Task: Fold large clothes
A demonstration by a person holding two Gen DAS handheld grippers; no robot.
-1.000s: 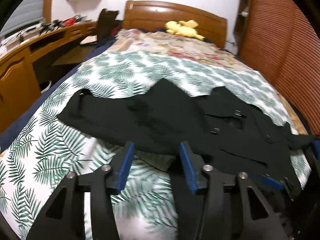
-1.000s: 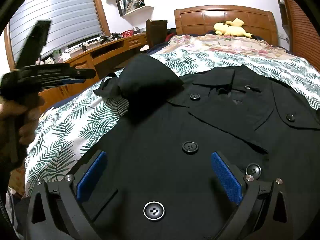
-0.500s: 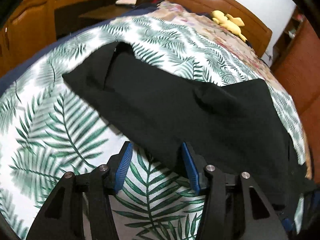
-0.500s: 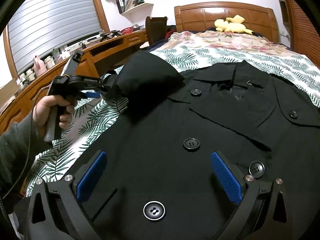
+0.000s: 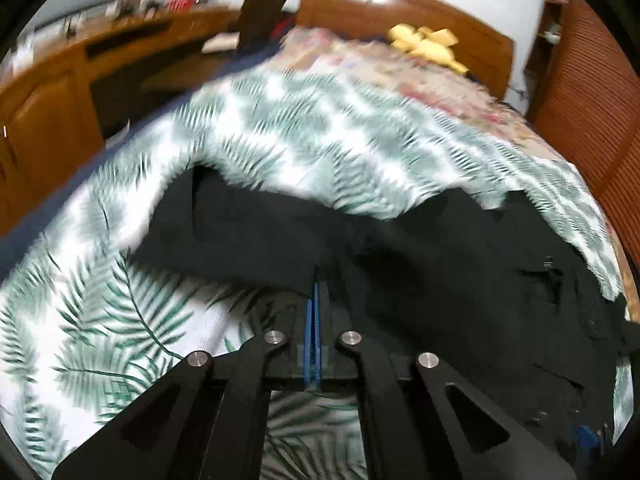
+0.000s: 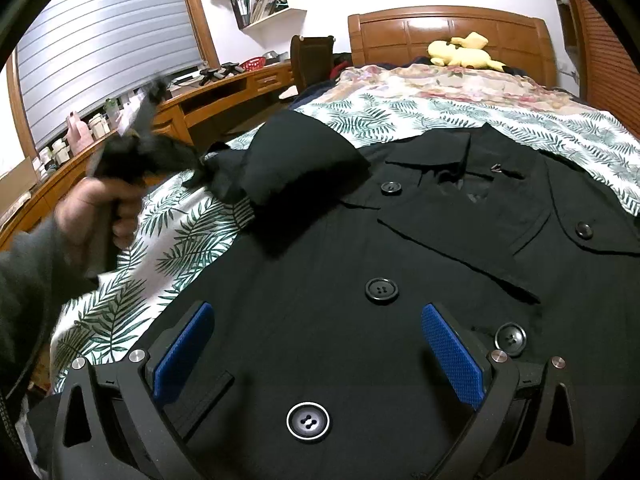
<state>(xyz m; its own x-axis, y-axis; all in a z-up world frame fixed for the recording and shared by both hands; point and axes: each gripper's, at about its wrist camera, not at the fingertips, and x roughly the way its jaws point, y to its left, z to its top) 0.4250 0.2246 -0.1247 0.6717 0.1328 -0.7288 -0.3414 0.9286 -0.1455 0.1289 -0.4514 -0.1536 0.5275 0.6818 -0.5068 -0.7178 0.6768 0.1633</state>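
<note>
Black coat sleeve (image 5: 248, 240) edge in left gripper (image 5: 316, 280).

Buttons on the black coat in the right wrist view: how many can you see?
5. One by the collar, one on the right lapel flap, one mid-front, one beside the right gripper's right finger, one lowest, between its fingers. Folds may hide others.

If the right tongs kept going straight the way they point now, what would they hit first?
Probably the black coat spread on the bed: the open right tongs point down at its buttoned front, though their height above it is unclear.
</note>
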